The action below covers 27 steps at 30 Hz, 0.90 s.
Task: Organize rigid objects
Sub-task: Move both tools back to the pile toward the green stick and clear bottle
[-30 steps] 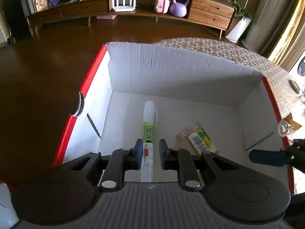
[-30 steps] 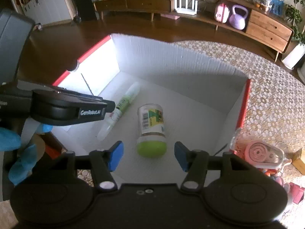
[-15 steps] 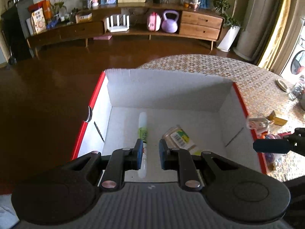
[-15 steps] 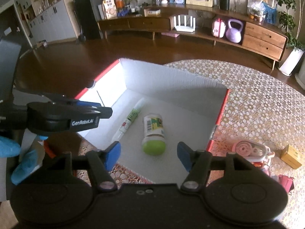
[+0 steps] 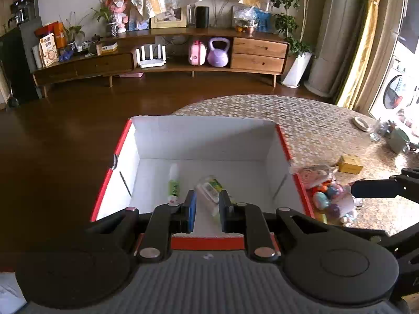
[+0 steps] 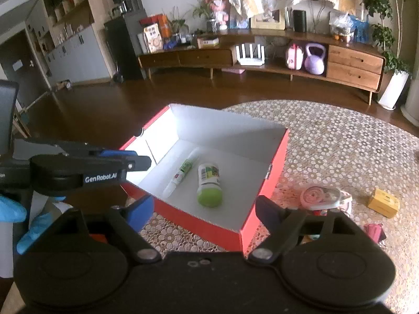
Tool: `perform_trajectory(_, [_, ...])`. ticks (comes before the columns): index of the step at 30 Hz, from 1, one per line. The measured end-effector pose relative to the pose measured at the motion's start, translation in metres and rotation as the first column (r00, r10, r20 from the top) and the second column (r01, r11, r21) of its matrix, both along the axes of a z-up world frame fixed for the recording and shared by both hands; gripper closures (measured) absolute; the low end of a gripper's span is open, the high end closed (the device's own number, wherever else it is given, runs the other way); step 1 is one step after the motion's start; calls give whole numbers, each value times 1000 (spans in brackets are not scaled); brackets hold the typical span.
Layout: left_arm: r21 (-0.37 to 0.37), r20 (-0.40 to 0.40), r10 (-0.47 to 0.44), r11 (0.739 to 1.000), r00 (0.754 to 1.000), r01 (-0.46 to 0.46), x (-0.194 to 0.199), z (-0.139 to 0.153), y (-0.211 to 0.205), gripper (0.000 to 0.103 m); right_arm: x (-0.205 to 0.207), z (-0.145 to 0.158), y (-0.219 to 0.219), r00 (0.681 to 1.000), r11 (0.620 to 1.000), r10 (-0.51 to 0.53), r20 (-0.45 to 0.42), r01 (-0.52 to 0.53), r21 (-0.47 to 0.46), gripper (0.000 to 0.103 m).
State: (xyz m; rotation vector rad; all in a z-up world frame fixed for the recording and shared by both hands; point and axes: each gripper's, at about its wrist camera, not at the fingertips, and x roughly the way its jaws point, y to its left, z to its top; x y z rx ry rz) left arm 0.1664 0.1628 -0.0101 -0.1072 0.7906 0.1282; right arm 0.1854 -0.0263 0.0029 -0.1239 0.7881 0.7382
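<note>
Red cardboard box with white interior (image 6: 264, 183) holds a white-and-green tube (image 6: 180, 174) and a green-capped jar (image 6: 209, 185) | right gripper (image 6: 204, 208) wide open, empty, nearer the pink tape dispenser (image 6: 323, 195) lying rightward on the patterned tabletop (image 6: 340, 144) | left gripper (image 5: 207, 209) narrowly parted, empty.

sideboard (image 5: 162, 62) | purple kettlebell (image 5: 218, 52) | white router (image 5: 152, 56) | potted plant (image 5: 296, 49) | black speaker (image 5: 202, 17)

Dark wood floor (image 5: 65, 136), long sideboard (image 5: 162, 60) w/ drawers.
</note>
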Motion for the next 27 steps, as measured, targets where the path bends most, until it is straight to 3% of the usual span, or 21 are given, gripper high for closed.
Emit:
perform_trajectory(2, [-13,6,-7,1000,1000,7,-5,3,-6,79,-5,4,-8,1000,1000,-2,8,2,14,16])
perform_trajectory(5, [-8,28,-25,1000,999,25,-16,7,-19,58,-10,6,-21,1000,999,-2,15,2,33,14])
perform_trajectory(6, [0,40,-33,999,999,33,-20,7,-24,43,-13,6,-26,1000,999,0,18,-1,38,13])
perform_trajectory(7, [6,54,-40,999,998,39,-24,7,-29,35,-16,6,-32,1000,999,-1,22,1,40,12])
perform_trajectory(14, [9,67,-84,996,994,84,-33,4,-62,33,-26,6,-76,996,996,-66,60,62,64,3])
perform_trajectory(16, [2,71,-95,995,993,95,-35,1,-70,26,-26,3,-90,993,994,-94,74,89,59,0])
perform_trajectory(20, [-23,92,-102,994,990,105,-38,-9,-86,24,-25,-5,-115,986,989,-144,80,140,48,0])
perform_trajectory(27, [-5,126,-141,990,982,143,-41,-31,-127,24,-23,-35,-155,973,976,-217,80,217,6,0])
